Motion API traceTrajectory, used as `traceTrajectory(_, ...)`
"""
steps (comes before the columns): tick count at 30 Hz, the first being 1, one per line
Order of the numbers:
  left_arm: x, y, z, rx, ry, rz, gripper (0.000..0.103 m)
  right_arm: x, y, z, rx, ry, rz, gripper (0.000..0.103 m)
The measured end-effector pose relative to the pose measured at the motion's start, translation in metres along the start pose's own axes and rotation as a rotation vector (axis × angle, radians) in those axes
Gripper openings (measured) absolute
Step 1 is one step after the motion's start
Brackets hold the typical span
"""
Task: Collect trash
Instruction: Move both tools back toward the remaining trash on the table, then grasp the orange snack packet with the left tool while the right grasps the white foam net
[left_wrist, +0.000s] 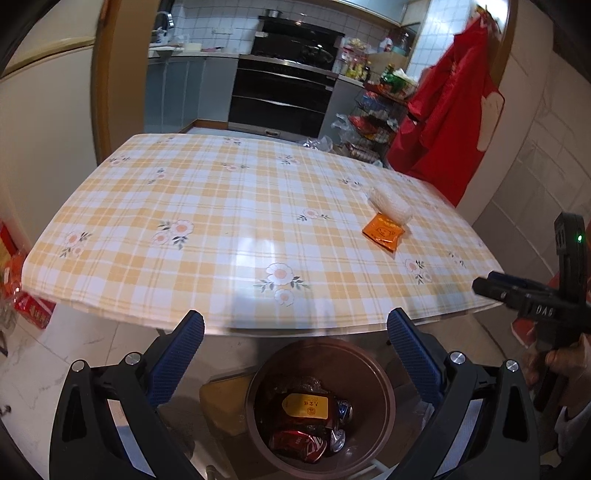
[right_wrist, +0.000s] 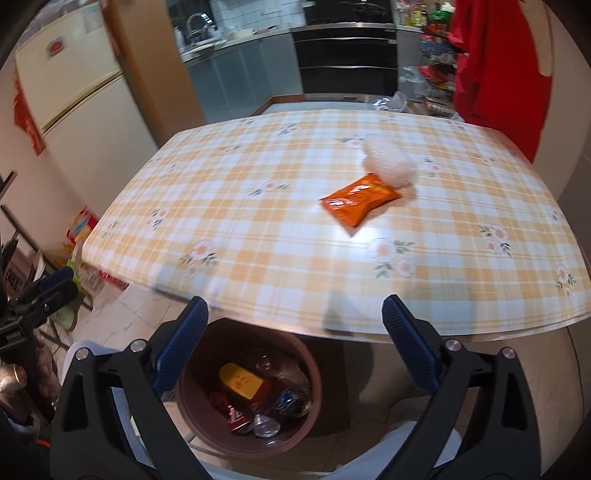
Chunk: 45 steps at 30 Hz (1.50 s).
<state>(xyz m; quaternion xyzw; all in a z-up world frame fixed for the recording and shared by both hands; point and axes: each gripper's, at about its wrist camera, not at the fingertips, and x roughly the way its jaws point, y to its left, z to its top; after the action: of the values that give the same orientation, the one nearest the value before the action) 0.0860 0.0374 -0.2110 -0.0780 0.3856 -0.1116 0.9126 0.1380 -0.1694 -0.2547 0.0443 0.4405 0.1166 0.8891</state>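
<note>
An orange snack packet (left_wrist: 383, 231) (right_wrist: 361, 202) lies on the yellow checked table (left_wrist: 221, 206) (right_wrist: 280, 206), touching a crumpled white wrapper (left_wrist: 390, 204) (right_wrist: 388, 162) just behind it. A brown bin (left_wrist: 320, 410) (right_wrist: 248, 387) stands on the floor by the table's near edge, holding crushed cans and a yellow-labelled packet. My left gripper (left_wrist: 295, 325) is open and empty above the bin. My right gripper (right_wrist: 294, 314) is open and empty over the table's near edge and the bin; it also shows at the right of the left wrist view (left_wrist: 532, 299).
A kitchen with a black oven (left_wrist: 284, 96) lies beyond the table. A red apron (left_wrist: 454, 122) hangs at the far right beside a rack of packets. A fridge (right_wrist: 74, 85) stands at the left. Red boxes (left_wrist: 29, 302) sit on the floor at the left.
</note>
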Motion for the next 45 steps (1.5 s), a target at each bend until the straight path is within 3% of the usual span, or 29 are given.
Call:
traceTrajectory(6, 0.036, -0.038, 0.02, 0.111, 0.027, -0.04, 0.097, -0.001, -0.046, 0.005, 0.058, -0.019, -0.044, 0.094)
traceTrajectory(13, 0.108, -0.091, 0.056, 0.219, 0.1, -0.166, 0.097, 0.004, -0.097, 0.012, 0.11, -0.022, -0.089, 0.094)
traceTrajectory(21, 0.207, -0.155, 0.082, 0.435, 0.176, -0.178, 0.097, 0.025, -0.146, 0.026, 0.142, 0.008, -0.14, 0.094)
traceTrajectory(25, 0.264, -0.184, 0.088, 0.534, 0.213, -0.137, 0.097, 0.032, -0.169, 0.033, 0.17, 0.001, -0.172, 0.094)
traceTrajectory(30, 0.315, -0.198, 0.088, 0.571, 0.273, -0.126, 0.095, 0.044, -0.194, 0.043, 0.199, 0.008, -0.192, 0.094)
traceTrajectory(34, 0.348, -0.2, 0.091, 0.586, 0.318, -0.115, 0.084, 0.055, -0.204, 0.053, 0.183, 0.013, -0.215, 0.094)
traceTrajectory(37, 0.356, -0.194, 0.097, 0.547, 0.308, -0.131, 0.078, 0.063, -0.207, 0.06, 0.17, 0.015, -0.222, 0.094)
traceTrajectory(39, 0.354, -0.189, 0.1, 0.541, 0.294, -0.133, 0.064, 0.07, -0.208, 0.065, 0.166, 0.019, -0.213, 0.094)
traceTrajectory(40, 0.352, -0.187, 0.101, 0.536, 0.294, -0.16, 0.051, 0.075, -0.208, 0.069, 0.163, 0.019, -0.207, 0.094)
traceTrajectory(41, 0.348, -0.184, 0.102, 0.528, 0.297, -0.19, 0.03, 0.08, -0.208, 0.073, 0.158, 0.02, -0.2, 0.094)
traceTrajectory(42, 0.345, -0.181, 0.103, 0.525, 0.301, -0.197, 0.022, 0.085, -0.207, 0.078, 0.153, 0.02, -0.192, 0.094)
traceTrajectory(45, 0.33, -0.168, 0.103, 0.495, 0.287, -0.214, 0.014, 0.101, -0.201, 0.093, 0.131, 0.011, -0.152, 0.094)
